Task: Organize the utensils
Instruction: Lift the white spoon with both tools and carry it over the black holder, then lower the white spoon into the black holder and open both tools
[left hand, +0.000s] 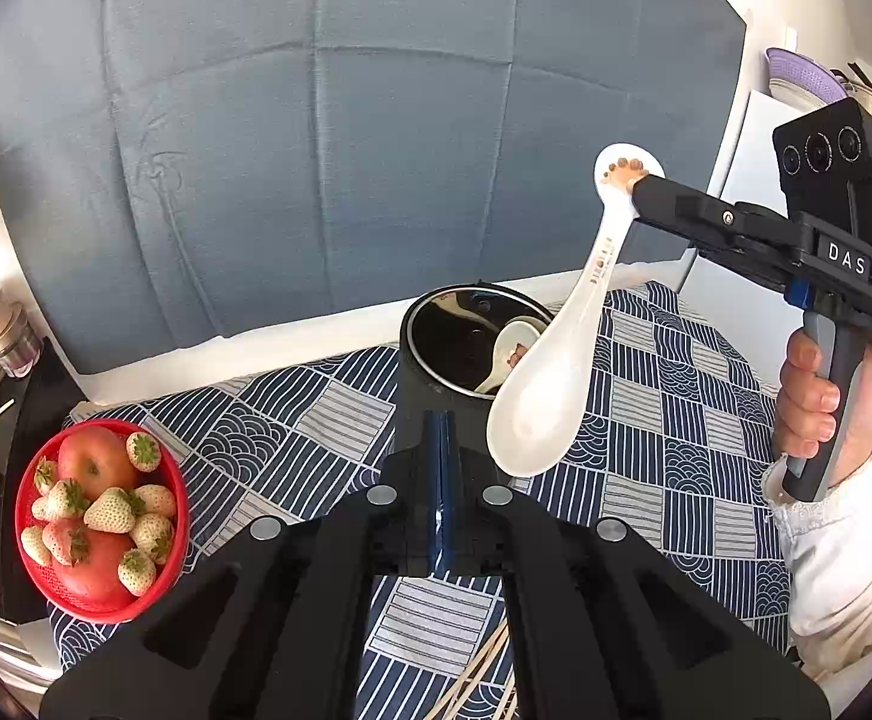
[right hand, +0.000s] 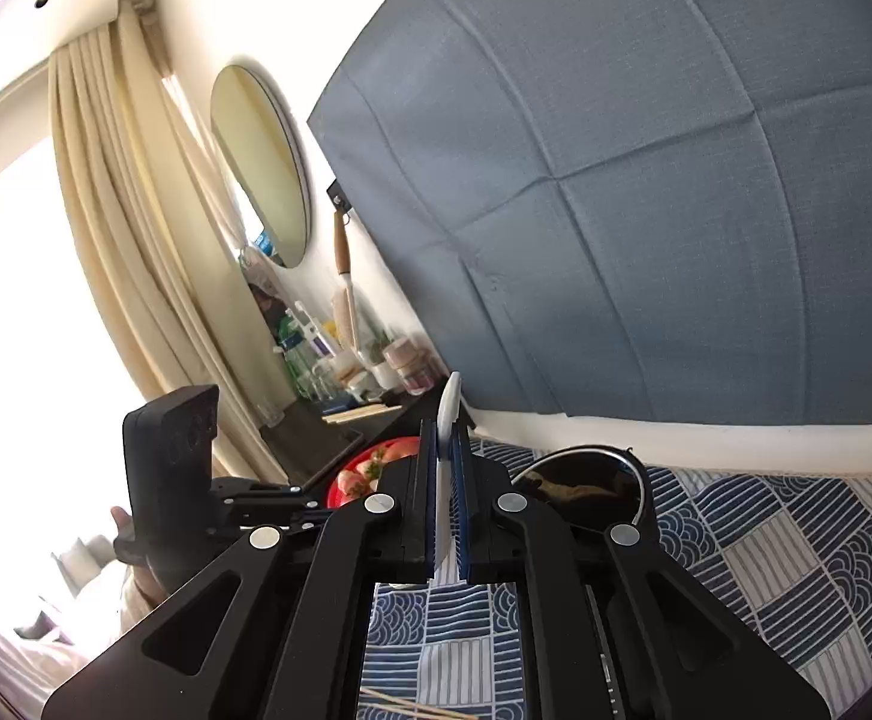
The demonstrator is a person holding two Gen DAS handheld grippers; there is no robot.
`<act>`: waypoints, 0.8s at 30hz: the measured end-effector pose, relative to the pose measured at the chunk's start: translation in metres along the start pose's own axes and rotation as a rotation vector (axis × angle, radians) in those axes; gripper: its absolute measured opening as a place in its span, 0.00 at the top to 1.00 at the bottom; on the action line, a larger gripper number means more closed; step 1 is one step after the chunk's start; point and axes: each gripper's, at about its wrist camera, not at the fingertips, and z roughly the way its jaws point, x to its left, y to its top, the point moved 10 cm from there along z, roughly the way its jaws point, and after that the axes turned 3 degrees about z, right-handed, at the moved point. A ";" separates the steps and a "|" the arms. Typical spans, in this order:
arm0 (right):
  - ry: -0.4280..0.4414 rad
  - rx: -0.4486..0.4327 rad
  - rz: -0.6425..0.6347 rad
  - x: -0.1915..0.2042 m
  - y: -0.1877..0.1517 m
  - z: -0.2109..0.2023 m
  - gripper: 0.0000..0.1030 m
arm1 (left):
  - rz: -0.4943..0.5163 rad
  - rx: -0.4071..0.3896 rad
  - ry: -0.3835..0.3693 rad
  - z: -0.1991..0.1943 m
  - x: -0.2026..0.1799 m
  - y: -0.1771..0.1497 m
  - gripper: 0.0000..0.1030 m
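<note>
Left wrist view: our left gripper (left hand: pixel 443 456) is closed w/ nothing between its pads, just in front of the black pot (left hand: pixel 466 354). Right gripper (left hand: pixel 637 189) pinches the white spoon (left hand: pixel 547 384) by its handle end; bowl hangs over the pot's rim. Second spoon (left hand: pixel 511 354) lies inside the pot. Red fruit basket (left hand: pixel 179 480) left of pot.

Right wrist view: right gripper (right hand: pixel 449 480) clamps the spoon (right hand: pixel 449 420) edge-on, pot (right hand: pixel 586 486) just right of it; left gripper's jaws hidden here.

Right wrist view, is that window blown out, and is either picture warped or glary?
Right wrist view: the window beside the cream curtain is washed out white. Left wrist view: evenly lit, a glint inside the black cylindrical utensil holder. Both views: fisheye bending, dark corners.
</note>
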 end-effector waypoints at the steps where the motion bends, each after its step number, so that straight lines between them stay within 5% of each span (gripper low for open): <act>1: -0.009 -0.006 -0.006 0.001 0.005 0.001 0.95 | 0.002 -0.002 -0.005 0.001 -0.001 0.003 0.99; 20: -0.198 -0.043 -0.054 -0.047 0.028 0.001 0.95 | 0.010 -0.029 -0.029 0.029 -0.008 0.029 0.98; 22: -0.207 -0.033 -0.057 -0.049 0.027 0.005 0.89 | -0.033 -0.049 -0.035 0.028 -0.001 0.030 0.74; 23: -0.213 -0.034 -0.059 -0.051 0.026 0.005 0.72 | -0.057 -0.060 -0.035 0.026 0.004 0.029 0.59; 24: -0.230 -0.041 -0.062 -0.052 0.026 0.005 0.44 | -0.075 -0.067 -0.022 0.025 0.010 0.028 0.25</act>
